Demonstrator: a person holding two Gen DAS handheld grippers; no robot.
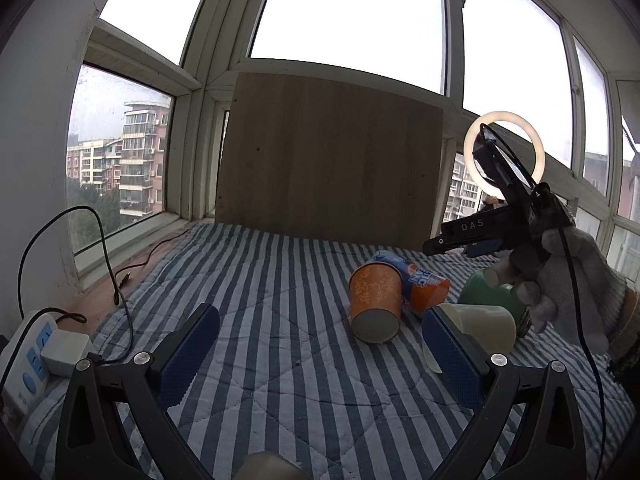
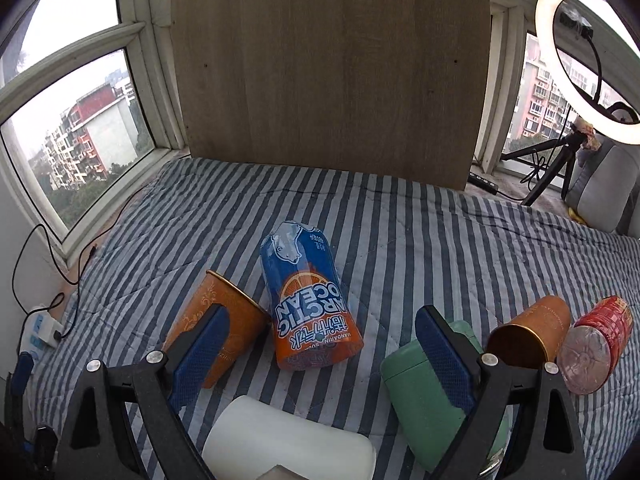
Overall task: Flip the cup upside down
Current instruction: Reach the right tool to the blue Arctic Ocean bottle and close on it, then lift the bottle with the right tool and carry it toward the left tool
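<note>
An orange patterned cup (image 1: 375, 300) (image 2: 222, 334) lies on its side on the striped quilt, base toward my left gripper. Beside it lie a cream cup (image 1: 486, 326) (image 2: 288, 440), a green cup (image 1: 490, 296) (image 2: 420, 396) and a copper cup (image 2: 528, 334), all tipped over. My left gripper (image 1: 320, 314) hovers open over bare quilt, short of the orange cup. My right gripper (image 2: 323, 313) (image 1: 444, 242), held by a gloved hand (image 1: 576, 280), is open above the cups, its fingers to either side of the soda bottle below, and it holds nothing.
An orange-and-blue soda bottle (image 2: 308, 300) (image 1: 424, 284) lies between the cups, and a red bottle (image 2: 596, 344) at far right. A wooden board (image 2: 328, 72) leans against the windows behind. A power strip (image 1: 30, 364) with cables sits left, a ring light (image 2: 592, 60) right.
</note>
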